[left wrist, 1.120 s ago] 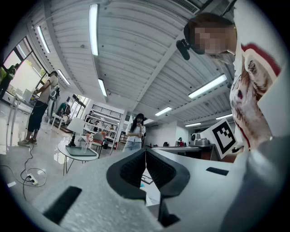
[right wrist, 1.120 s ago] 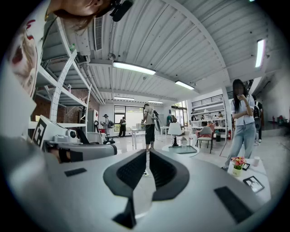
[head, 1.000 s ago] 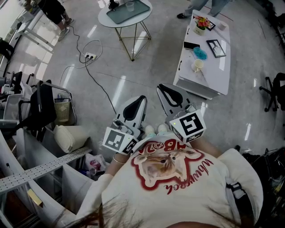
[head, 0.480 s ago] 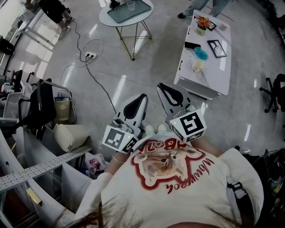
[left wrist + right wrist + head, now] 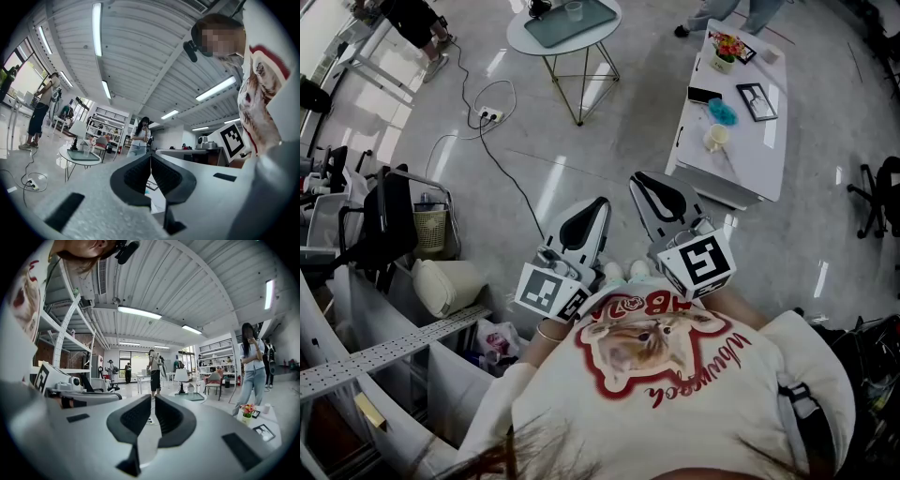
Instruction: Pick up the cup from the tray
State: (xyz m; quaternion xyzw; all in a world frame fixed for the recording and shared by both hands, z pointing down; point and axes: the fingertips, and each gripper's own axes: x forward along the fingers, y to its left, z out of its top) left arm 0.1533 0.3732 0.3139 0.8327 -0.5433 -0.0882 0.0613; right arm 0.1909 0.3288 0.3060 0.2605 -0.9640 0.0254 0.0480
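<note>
- Cup (image 5: pixel 573 11) on tray (image 5: pixel 546 30): too small to read; possibly clear plastic.
- Standing person (image 5: pixel 711 14): only the legs show, cut by top edge.
- Office chair (image 5: pixel 883 192): cut by right edge.
- Photo frame (image 5: pixel 755 101): its picture is too small to tell.

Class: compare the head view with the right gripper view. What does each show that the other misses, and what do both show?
Head view only: the wicker basket on the floor and a pale cushion near it. Right gripper view only: the ceiling lights and a tall shelving rack. Both: the round table's tray with its clear cup, the flower pot, and the shut right gripper.
</note>
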